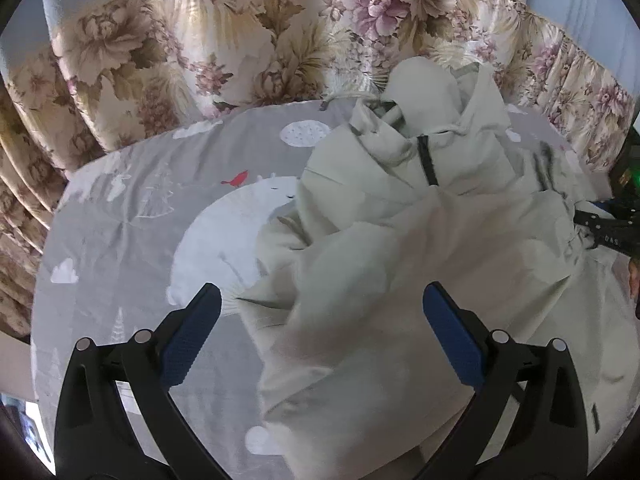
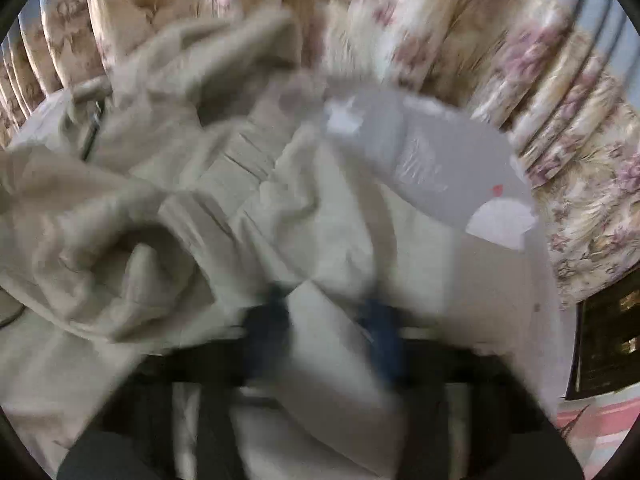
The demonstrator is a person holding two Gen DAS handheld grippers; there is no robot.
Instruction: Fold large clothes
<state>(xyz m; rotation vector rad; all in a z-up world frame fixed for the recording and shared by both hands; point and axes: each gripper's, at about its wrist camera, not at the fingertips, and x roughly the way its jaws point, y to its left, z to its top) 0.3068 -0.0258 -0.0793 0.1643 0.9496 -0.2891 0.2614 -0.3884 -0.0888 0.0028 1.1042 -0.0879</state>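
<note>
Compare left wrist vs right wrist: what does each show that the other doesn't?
Left wrist only: the left gripper open above the pale green hooded jacket, its black zipper sharp, and a red bird print on the grey bedsheet.

Right wrist only: the right gripper, blurred, with a fold of jacket between its blue pads; a dark cabinet at the right edge.

Both: the crumpled jacket, the grey printed sheet and the floral curtain behind.

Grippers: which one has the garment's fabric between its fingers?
The right gripper: pale fabric of the garment fills the gap between its blue pads. The left gripper stands wide open above the cloth, pads bare.
</note>
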